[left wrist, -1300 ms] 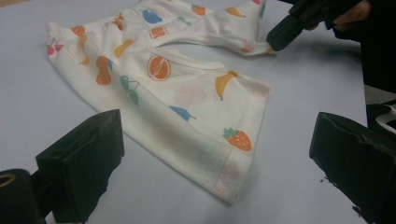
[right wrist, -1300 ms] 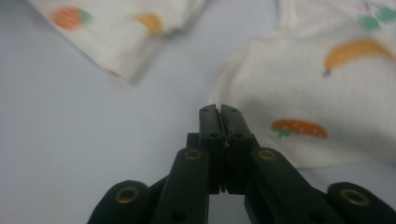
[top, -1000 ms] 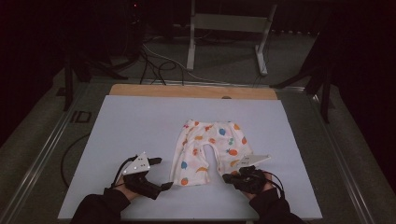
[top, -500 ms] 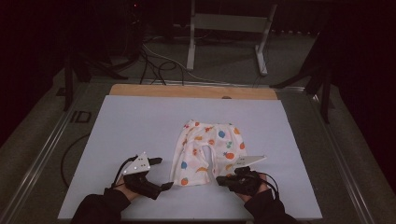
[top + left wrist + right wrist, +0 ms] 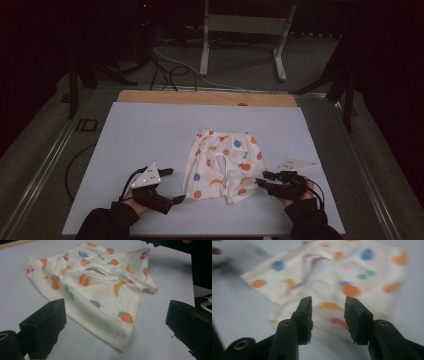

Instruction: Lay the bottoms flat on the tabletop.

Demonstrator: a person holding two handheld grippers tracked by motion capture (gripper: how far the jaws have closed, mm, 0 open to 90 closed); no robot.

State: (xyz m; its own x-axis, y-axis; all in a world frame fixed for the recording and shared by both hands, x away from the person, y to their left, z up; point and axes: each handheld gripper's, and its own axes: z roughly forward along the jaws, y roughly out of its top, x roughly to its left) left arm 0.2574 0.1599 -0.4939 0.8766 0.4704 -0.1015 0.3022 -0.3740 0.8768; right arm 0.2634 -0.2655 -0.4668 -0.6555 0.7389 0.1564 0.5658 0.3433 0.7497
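- Your right gripper backed off the shorts; jaws just opened, nothing between them.
- Shorts lie mid-mat, legs toward you.
- Left gripper spread, empty; right sits nearer the hem.

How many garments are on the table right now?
1. The fruit-print shorts lie on the white table, between the left tongs and the right tongs. Nothing else looks hidden.
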